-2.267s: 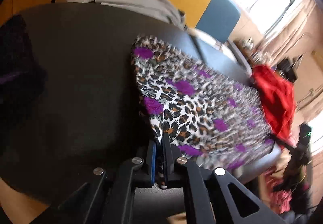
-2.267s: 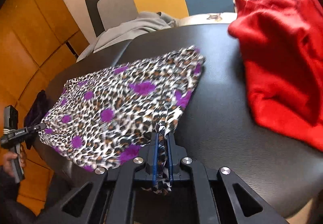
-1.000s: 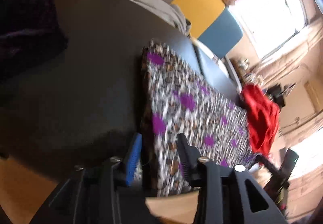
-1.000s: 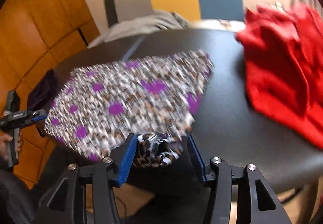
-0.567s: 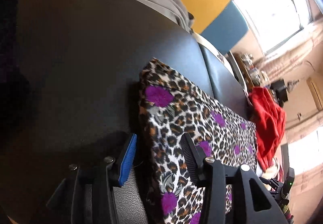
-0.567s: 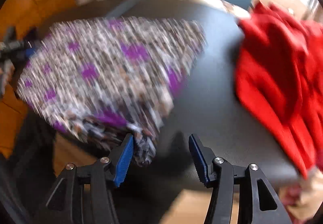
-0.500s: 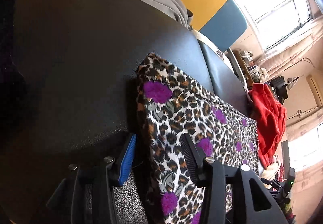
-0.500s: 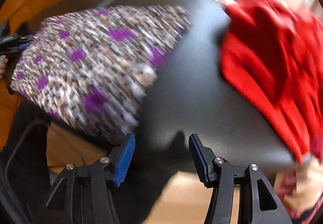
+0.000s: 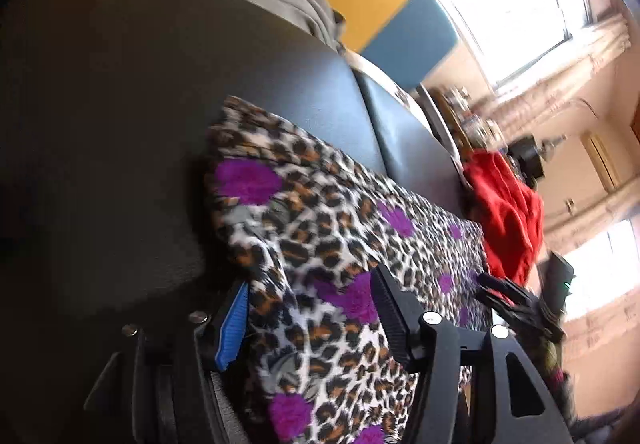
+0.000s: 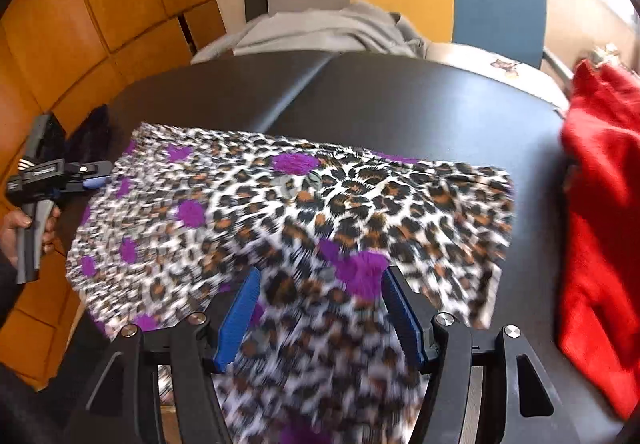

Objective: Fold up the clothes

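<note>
The leopard-print garment [image 10: 304,212] lies spread on the dark bench [image 10: 400,104], its near edge hanging over the bench's front lip toward both grippers. The left gripper [image 9: 312,320] straddles one end of that edge and the right gripper [image 10: 320,308] straddles the other; both pairs of jaws have just been opening, and in each view cloth lies loose between the blue pads without being pinched, so both are released.

The main risk is the overhang. With nothing gripping it, the hanging part could drag more of the garment off the bench's front lip, undoing the flat layout. The cloth looks thin and slippery, which would make that more likely.

A second risk is a bad regrasp. If the jaws close where they stand, they may catch only one layer, or a bunched fold, giving a crooked crease.

The red garment [image 10: 596,228] lies on the bench just beside the leopard-print garment's right end; a fold swept that way could snag it. A grey garment [image 10: 328,32] sits beyond the bench's far edge, well clear.
</note>
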A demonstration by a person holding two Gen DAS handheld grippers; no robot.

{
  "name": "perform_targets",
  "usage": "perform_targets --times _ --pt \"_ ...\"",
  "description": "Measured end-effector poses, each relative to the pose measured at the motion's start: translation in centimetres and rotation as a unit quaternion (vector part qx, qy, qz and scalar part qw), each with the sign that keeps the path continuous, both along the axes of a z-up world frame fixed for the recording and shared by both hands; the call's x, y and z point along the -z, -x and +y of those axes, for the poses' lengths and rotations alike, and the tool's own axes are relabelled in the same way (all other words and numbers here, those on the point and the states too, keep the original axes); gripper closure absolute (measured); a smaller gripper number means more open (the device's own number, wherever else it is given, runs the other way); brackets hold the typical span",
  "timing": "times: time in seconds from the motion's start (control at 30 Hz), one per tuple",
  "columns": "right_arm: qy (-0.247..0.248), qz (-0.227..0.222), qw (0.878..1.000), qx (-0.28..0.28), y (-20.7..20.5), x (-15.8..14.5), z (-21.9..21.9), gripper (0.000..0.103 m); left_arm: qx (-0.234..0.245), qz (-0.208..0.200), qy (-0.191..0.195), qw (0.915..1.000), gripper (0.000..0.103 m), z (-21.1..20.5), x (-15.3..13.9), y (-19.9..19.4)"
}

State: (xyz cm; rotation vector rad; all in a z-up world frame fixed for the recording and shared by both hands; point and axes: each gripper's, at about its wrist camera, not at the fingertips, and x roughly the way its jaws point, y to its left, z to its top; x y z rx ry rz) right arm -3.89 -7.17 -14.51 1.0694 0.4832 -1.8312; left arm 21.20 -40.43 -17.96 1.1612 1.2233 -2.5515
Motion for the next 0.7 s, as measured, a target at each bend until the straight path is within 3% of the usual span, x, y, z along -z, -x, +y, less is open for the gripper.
perform_targets --times 0.1,0.17,0.23,0.33,0.43,0.5,0.6,0.63,0.7 --pt "-0.005 0.0 1.0 0.016 1.0 1.3 0.4 0.038 0.03 0.007 -0.005 0.9995 0.046 0.9 0.0 0.6" --pt "0.027 -0.007 0.999 0.024 1.2 1.6 1.6 0.036 0.025 0.009 -0.021 0.9994 0.053 0.9 0.2 0.2" --pt "0.049 0.001 0.999 0.019 1.0 2.0 2.2 0.034 -0.012 0.001 -0.029 0.9995 0.056 0.2 0.2 -1.1" --pt "0.062 0.021 0.998 0.003 0.1 2.4 2.6 0.027 -0.044 -0.006 -0.036 0.9984 0.054 -0.2 0.4 -3.7" --pt "0.07 0.024 0.997 -0.005 -0.3 2.5 2.6 0.018 -0.03 0.006 -0.063 0.9975 0.049 0.4 1.0 -4.3" --pt "0.068 0.032 0.997 -0.012 -0.8 2.7 2.5 0.013 -0.026 0.008 -0.06 0.9978 0.048 0.6 1.1 -4.0" --pt "0.066 0.039 0.997 -0.014 -1.3 2.9 2.7 0.013 -0.013 0.011 -0.081 0.9966 0.048 0.7 1.3 -2.5" --pt "0.069 0.037 0.997 -0.014 -1.2 3.0 2.6 0.013 -0.008 0.009 -0.082 0.9966 0.052 0.8 1.3 -1.9" --pt "0.074 0.033 0.997 -0.013 -1.3 3.0 3.1 0.013 -0.004 0.001 -0.086 0.9963 0.078 1.0 1.6 -0.9"
